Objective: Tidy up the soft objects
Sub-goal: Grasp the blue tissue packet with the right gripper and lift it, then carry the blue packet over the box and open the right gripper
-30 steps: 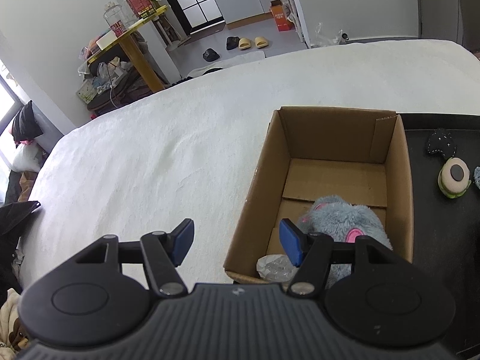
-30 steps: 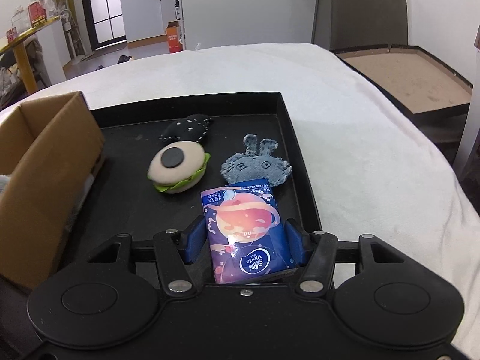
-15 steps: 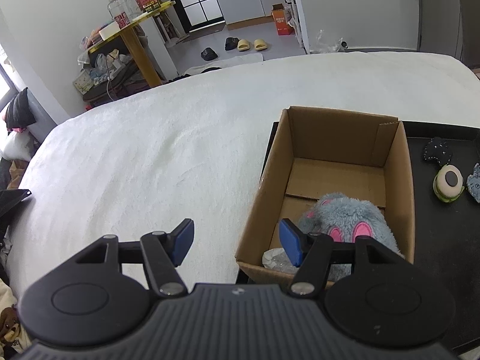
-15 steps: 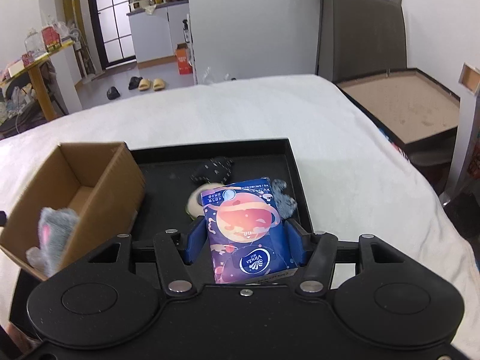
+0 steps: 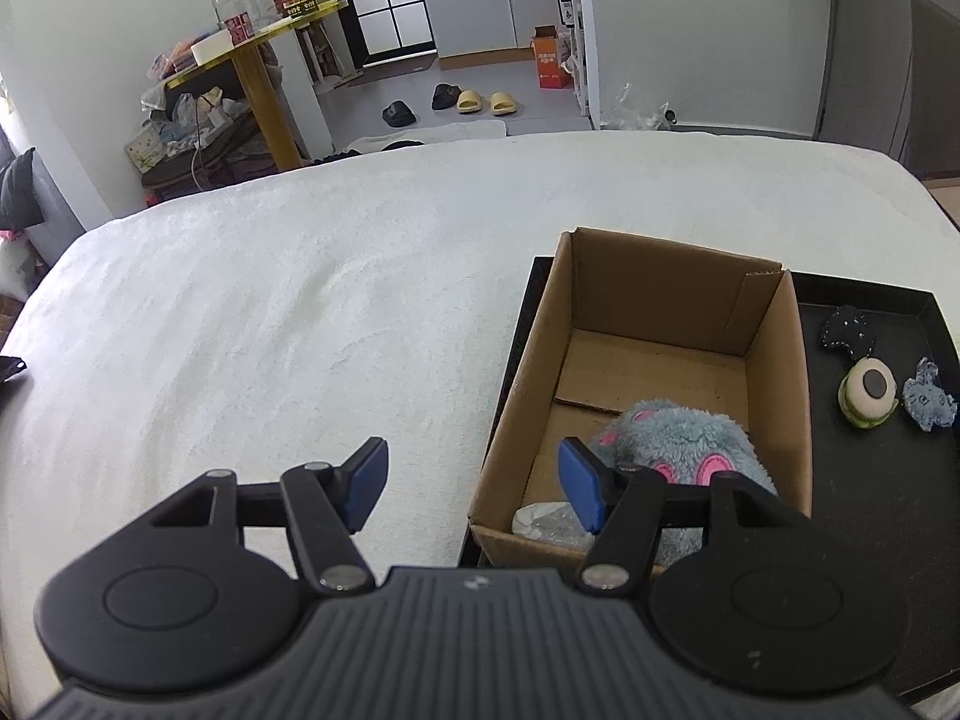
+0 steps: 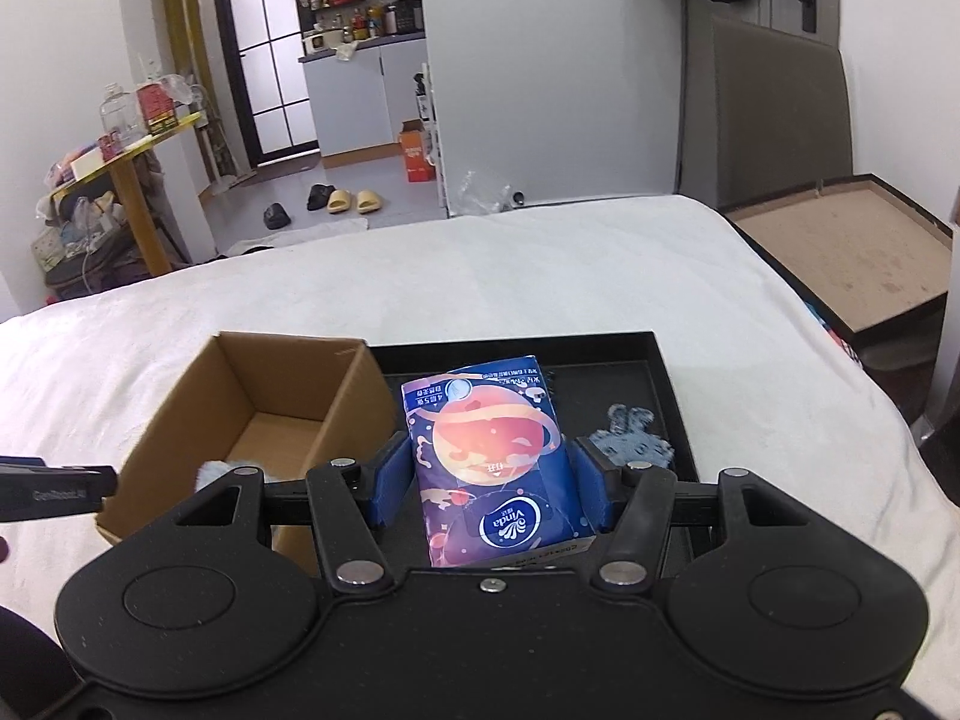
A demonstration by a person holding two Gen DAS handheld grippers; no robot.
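Note:
My right gripper [image 6: 489, 483] is shut on a purple tissue pack [image 6: 489, 456] and holds it in the air above the black tray [image 6: 672, 414], just right of the cardboard box [image 6: 180, 414]. My left gripper [image 5: 471, 483] is open and empty, raised over the box's near left corner. The box [image 5: 528, 372] holds a grey plush with pink ears [image 5: 678, 450] and a crumpled clear bag [image 5: 546, 522]. On the tray [image 5: 864, 534] lie a burger-shaped plush [image 5: 867, 393], a blue bunny plush [image 5: 927, 402] and a dark star-patterned plush [image 5: 846, 330]. The bunny also shows in the right wrist view [image 6: 633, 438].
Box and tray rest on a white blanket-covered bed [image 5: 270, 330]. Beyond the bed's far edge are a yellow table [image 5: 264, 66] with clutter and slippers [image 5: 480, 102] on the floor. A brown framed board [image 6: 852, 240] lies right of the bed.
My right gripper has lifted the tissue pack up off the tray and drawn back, with the box coming into its view. My left gripper has risen and pulled back, still open.

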